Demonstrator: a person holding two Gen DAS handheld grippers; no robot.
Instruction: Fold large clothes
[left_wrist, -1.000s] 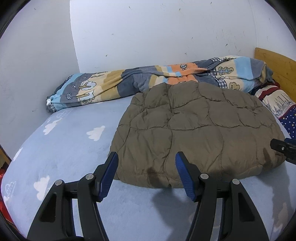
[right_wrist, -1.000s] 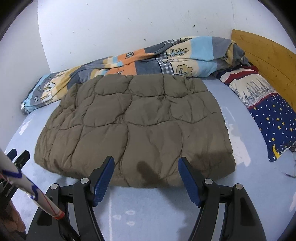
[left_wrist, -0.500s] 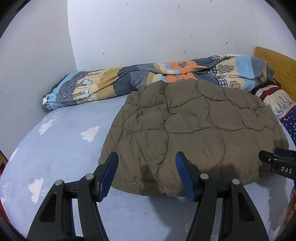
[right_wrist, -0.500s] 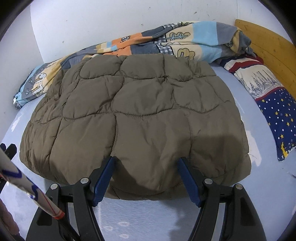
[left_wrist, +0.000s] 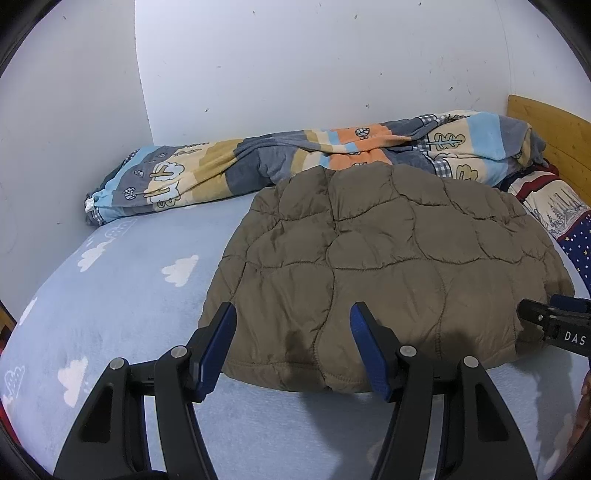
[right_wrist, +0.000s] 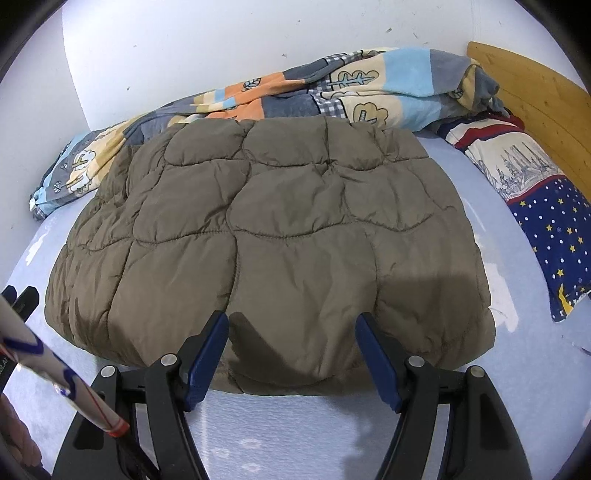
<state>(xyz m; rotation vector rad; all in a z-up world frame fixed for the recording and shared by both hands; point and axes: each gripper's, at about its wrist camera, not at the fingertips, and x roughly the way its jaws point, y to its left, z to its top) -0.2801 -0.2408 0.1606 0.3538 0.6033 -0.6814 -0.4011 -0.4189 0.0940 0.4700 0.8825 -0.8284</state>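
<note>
1. Lying folded on the bed (left_wrist: 122, 280), the brown quilted jacket (right_wrist: 280, 236) stretched ahead of both claws.
2. Left claw (left_wrist: 291, 343) gaped, empty, over its near hem.
3. Right claw (right_wrist: 291, 354) likewise stood open, straddling that hem.

Left wrist view from the bed's (left_wrist: 122, 295) near edge, angled down toward the wall, right wrist view closer and steeper over the quilted jacket (right_wrist: 280, 236), both sharing jacket, striped blanket (left_wrist: 332, 155), pillow (right_wrist: 535, 199).
</note>
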